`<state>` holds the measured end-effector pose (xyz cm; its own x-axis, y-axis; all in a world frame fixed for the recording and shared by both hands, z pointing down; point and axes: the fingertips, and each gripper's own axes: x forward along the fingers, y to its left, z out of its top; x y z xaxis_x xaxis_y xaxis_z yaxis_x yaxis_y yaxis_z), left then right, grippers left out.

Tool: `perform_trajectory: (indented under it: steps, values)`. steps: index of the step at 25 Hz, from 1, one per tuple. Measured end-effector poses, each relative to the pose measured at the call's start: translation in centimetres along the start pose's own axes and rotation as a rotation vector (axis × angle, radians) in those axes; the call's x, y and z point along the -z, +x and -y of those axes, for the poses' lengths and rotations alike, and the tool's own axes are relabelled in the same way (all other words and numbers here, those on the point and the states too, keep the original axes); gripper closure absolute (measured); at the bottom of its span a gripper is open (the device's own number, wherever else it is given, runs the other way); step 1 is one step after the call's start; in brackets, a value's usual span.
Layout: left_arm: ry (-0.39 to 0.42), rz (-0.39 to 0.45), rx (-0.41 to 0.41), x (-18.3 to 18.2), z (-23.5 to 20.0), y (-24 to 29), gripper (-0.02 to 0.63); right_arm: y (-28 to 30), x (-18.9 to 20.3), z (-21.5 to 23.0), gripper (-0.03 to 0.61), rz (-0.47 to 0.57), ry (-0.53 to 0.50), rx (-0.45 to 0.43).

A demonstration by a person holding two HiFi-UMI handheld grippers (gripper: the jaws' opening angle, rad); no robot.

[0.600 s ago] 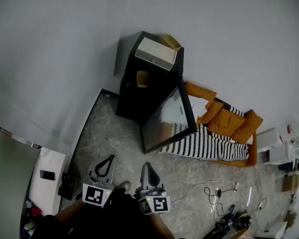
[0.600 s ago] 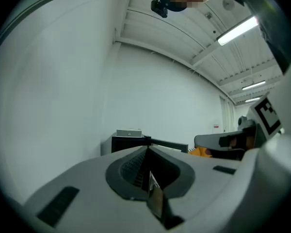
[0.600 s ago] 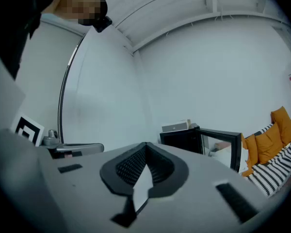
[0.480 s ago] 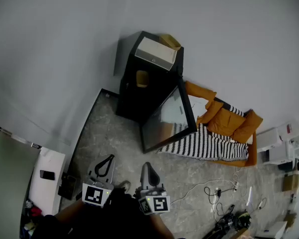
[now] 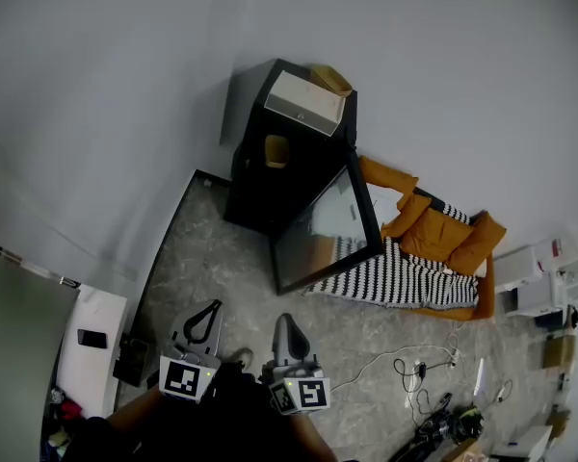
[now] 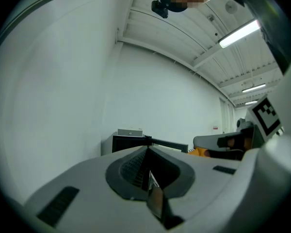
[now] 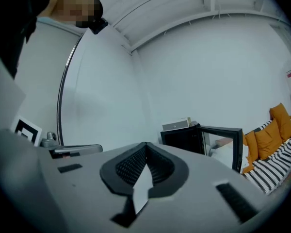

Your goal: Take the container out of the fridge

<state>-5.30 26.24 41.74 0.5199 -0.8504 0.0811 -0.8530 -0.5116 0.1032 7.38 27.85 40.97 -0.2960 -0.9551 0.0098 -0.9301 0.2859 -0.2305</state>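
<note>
**Tongs closed and empty, well short of the open fridge**

Only the head view shows the container (image 5: 275, 151). It is a small tan tub in the upper part of the black fridge (image 5: 255, 191), whose glass door (image 5: 332, 221) stands open. Both gripper views show the fridge far off with a dark interior, and the container cannot be made out there. The left tongs (image 5: 212, 306) and right tongs (image 5: 283, 321) sit side by side over the floor (image 5: 222, 258), well apart from the fridge. Each pair of jaws is pressed together on nothing.
</note>
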Motion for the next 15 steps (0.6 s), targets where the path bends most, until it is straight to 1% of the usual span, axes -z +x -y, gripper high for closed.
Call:
perform_trajectory:
  steps: [4,8,11,15]
  values:
    - [0.0,0.003,0.005,0.0,-1.3,-0.8,0.609,0.4,0.6,-1.3,0.578,-0.007,-0.002,0.008]
    - [-0.009,-0.001,0.021,0.3,-3.1,-1.3,0.609,1.2,1.7,-2.4,0.578,-0.032,-0.007,0.04]
    - [-0.03,0.001,0.032,0.1,-4.6,-1.8,0.609,2.3,1.2,-4.1,0.578,0.006,0.017,0.042]
    - [-0.042,-0.006,0.055,0.3,-6.3,-2.4,0.609,3.3,1.3,-5.7,0.578,0.025,0.01,0.064]
